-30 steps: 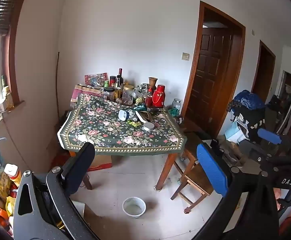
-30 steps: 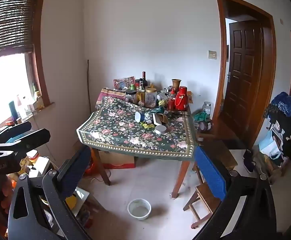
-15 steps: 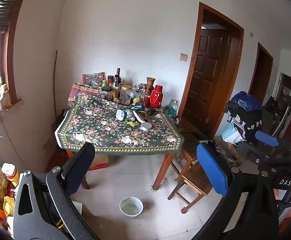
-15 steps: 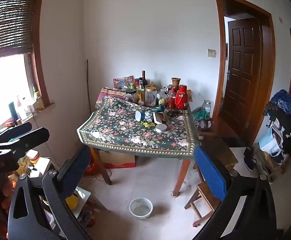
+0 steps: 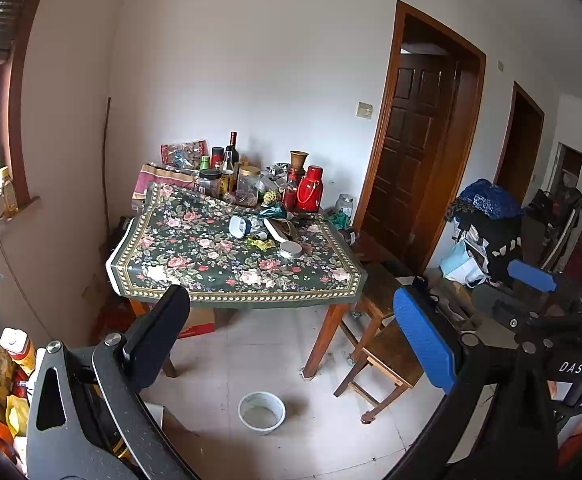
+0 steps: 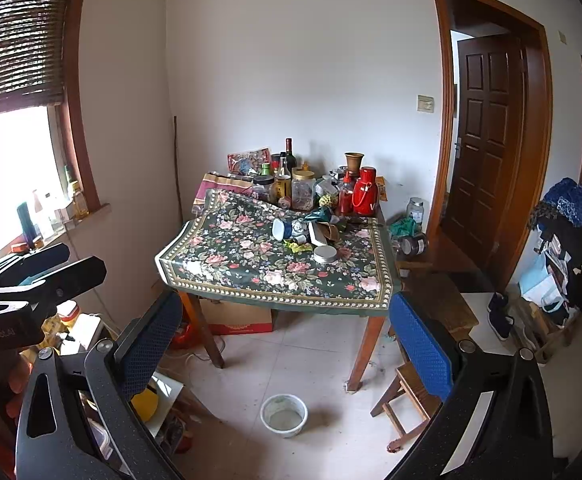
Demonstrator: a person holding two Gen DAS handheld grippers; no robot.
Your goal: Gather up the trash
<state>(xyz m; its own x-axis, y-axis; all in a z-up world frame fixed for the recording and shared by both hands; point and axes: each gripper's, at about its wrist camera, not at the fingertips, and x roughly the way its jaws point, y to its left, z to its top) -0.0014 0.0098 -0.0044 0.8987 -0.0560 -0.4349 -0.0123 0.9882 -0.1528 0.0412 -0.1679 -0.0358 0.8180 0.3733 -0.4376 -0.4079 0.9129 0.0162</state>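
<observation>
Trash is what both grippers are after, but it is far off on the table, so nothing is held yet. Nearest, at the bottom of the left view, the left gripper (image 5: 291, 336) has its two fingers spread wide with only air between them. At the bottom of the right view, the right gripper (image 6: 287, 344) is spread wide and bare too. They are likely held open like this so they are ready to pinch something once they get close. Just past them, low in the middle of the frame, a white bowl (image 5: 261, 412) sits on the floor. To its right stands a small wooden stool (image 5: 383, 356), beside a table leg. Farther back, in the middle of the frame, is the table (image 5: 195, 280) with a flowery cloth hanging over its edges. The trash looks like the yellow wrapper (image 5: 263, 243) and other crumpled bits near the table's middle, beside a round tin lid (image 5: 290, 249). At the far edge, bottles and a red flask (image 5: 310, 193) stand in a row against the wall, probably kept there on purpose.
</observation>
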